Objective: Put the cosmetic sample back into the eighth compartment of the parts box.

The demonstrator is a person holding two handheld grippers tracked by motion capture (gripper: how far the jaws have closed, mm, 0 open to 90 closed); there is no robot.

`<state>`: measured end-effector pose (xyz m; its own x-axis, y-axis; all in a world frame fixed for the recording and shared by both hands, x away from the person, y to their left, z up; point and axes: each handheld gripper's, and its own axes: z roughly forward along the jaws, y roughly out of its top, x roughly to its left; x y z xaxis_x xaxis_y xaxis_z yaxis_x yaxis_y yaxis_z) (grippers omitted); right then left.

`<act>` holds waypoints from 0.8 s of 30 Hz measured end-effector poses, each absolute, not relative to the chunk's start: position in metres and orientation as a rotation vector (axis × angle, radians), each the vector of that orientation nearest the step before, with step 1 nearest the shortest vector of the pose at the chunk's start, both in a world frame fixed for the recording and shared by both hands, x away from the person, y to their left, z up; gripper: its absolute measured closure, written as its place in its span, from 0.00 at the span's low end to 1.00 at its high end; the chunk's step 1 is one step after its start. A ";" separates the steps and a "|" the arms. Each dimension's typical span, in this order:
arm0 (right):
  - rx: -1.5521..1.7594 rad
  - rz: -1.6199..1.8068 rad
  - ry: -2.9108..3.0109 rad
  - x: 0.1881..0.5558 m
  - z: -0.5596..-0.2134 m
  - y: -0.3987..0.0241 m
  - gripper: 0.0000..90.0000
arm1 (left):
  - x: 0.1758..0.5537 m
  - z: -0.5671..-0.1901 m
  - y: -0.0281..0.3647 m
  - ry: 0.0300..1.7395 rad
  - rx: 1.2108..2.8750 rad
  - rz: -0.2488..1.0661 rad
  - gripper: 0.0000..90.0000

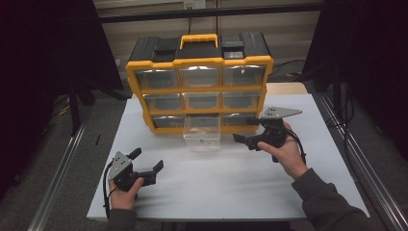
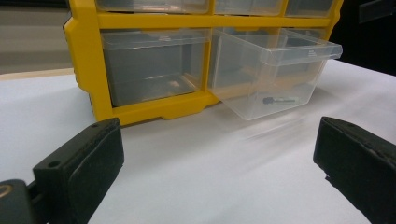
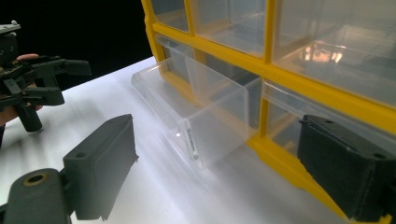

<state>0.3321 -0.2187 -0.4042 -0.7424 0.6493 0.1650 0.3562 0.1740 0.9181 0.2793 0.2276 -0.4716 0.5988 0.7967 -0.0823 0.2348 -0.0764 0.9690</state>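
Note:
A yellow and black parts organizer [image 1: 199,62] with clear drawers stands at the back of the white table [image 1: 231,187]. Its bottom middle drawer [image 1: 202,132] is pulled out and a small dark screw [image 2: 279,100] lies in it. My right gripper [image 1: 245,129] hovers just right of that drawer, open, nothing between its pads [image 3: 102,163]. The drawer [image 3: 205,112] lies ahead of its jaws. My left gripper [image 1: 147,160] rests low at the front left, open and empty, facing the organizer [image 2: 88,70] and the drawer [image 2: 275,70].
Metal rails [image 1: 57,173] run along both sides of the table. Dark curtains hang at left and right. The other drawers [image 1: 156,78] of the organizer are pushed in. In the right gripper view the left gripper [image 3: 32,88] shows at far left.

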 end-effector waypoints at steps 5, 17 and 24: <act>0.996 1.585 2.156 0.323 -0.409 -0.231 0.09 | 0.279 -0.472 0.228 0.876 1.629 0.584 0.02; 1.021 1.590 2.096 0.301 -0.419 -0.258 0.05 | 0.279 -0.472 0.228 0.876 1.636 0.593 0.02; 1.043 1.590 2.056 0.289 -0.425 -0.273 0.04 | 0.279 -0.473 0.227 0.878 1.635 0.589 0.02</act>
<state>0.2887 -0.2733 -0.4250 -0.6732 0.7208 0.1649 0.3411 0.1049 0.9342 0.2787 0.2270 -0.4726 0.5970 0.7990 -0.0721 0.2368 -0.0897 0.9674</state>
